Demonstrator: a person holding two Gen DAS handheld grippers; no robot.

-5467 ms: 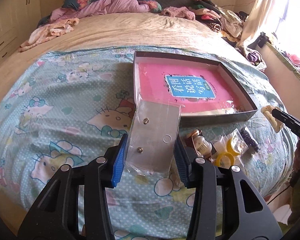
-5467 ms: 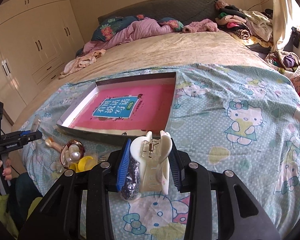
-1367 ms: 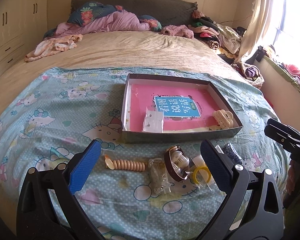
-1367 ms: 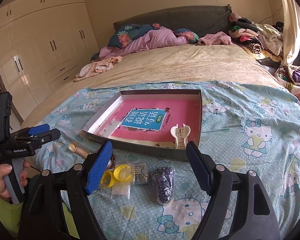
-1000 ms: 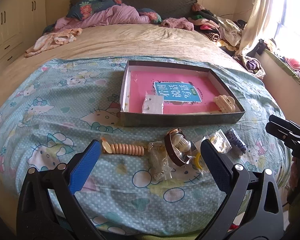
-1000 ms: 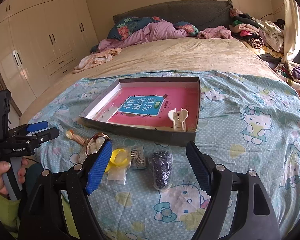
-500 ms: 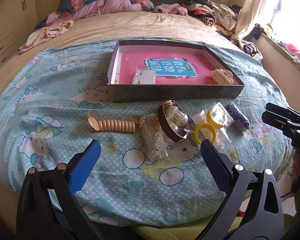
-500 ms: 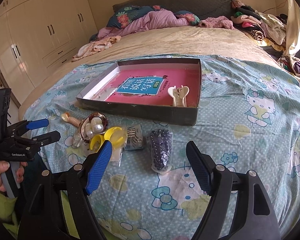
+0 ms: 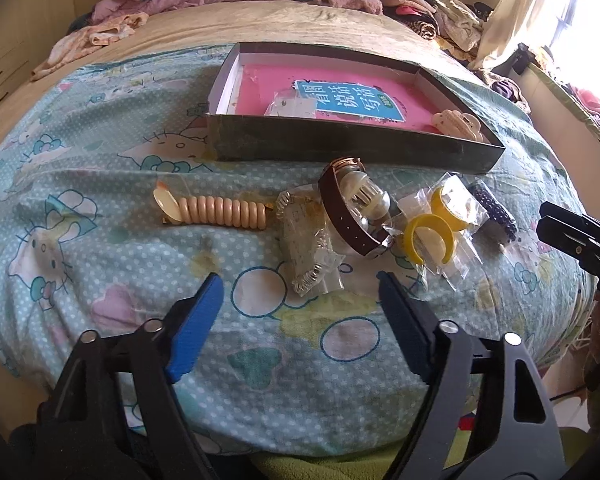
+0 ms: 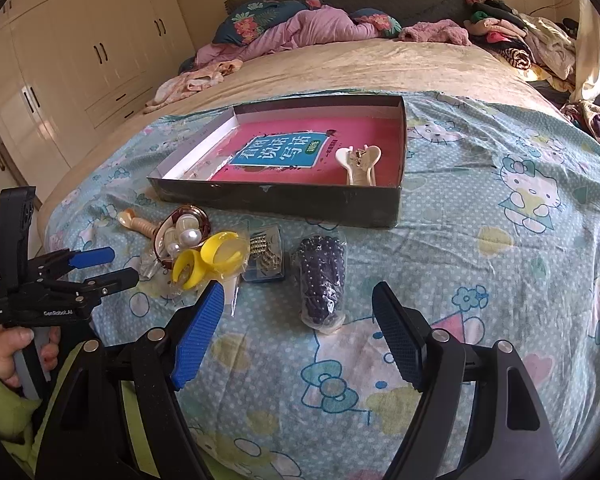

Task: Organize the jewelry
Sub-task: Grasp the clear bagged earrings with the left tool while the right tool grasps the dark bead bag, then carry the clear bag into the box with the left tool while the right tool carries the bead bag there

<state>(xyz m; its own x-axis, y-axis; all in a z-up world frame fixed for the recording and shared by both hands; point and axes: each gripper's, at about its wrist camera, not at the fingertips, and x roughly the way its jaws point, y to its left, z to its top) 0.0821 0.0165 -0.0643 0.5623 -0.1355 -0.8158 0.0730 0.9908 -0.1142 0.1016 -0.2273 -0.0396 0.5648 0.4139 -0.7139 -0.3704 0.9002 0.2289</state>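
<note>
Jewelry lies loose before the box point(image 9: 352, 150). Your left gripper point(image 9: 300, 300) is closing, empty, toward the clear chain bag point(image 9: 310, 252), which probably slips easily. Your right gripper point(image 10: 296, 312), spread and empty, frames the dark bead bag point(image 10: 322, 280); shallow pinches drop both.

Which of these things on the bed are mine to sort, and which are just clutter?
To sort:
box
cream hair clip
earring card
spiral hair tie
brown bracelet
yellow rings
dark bead bag

Clutter:
pink blanket
clothes pile
wardrobe
</note>
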